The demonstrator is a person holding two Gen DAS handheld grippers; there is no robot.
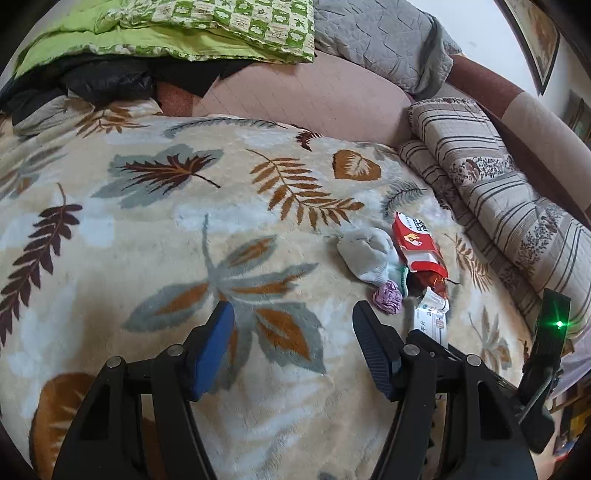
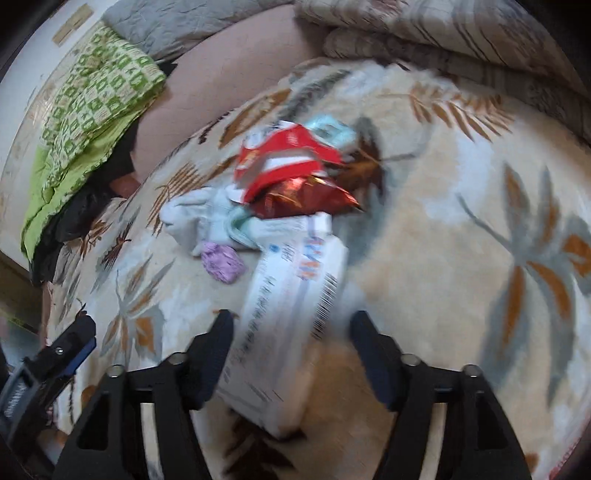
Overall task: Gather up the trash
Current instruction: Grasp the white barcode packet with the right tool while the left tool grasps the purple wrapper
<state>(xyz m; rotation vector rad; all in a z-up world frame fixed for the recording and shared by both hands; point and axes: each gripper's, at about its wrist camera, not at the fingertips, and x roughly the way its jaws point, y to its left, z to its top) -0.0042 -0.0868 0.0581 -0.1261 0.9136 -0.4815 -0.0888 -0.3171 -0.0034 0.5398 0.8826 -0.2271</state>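
A small heap of trash lies on the leaf-patterned blanket [image 1: 147, 221]: a red wrapper [image 1: 415, 243] [image 2: 288, 162], a dark red foil bag [image 2: 306, 201], a crumpled purple wad [image 1: 387, 297] [image 2: 221, 262] and a long white carton [image 1: 430, 317] [image 2: 291, 295]. A pale sock [image 1: 364, 254] [image 2: 192, 218] sits beside them. My right gripper [image 2: 291, 315] straddles the carton's near end; a gap shows beside the right finger, so the jaws stand open. My left gripper [image 1: 291, 310] hovers open over bare blanket, left of the heap, holding nothing.
A green patterned quilt [image 1: 184, 33], a black garment [image 1: 103, 81] and a grey quilted cover [image 1: 380, 37] lie at the far side. A rolled striped blanket [image 1: 498, 192] borders the right. A light blue packet [image 2: 330, 129] peeks from behind the red wrapper.
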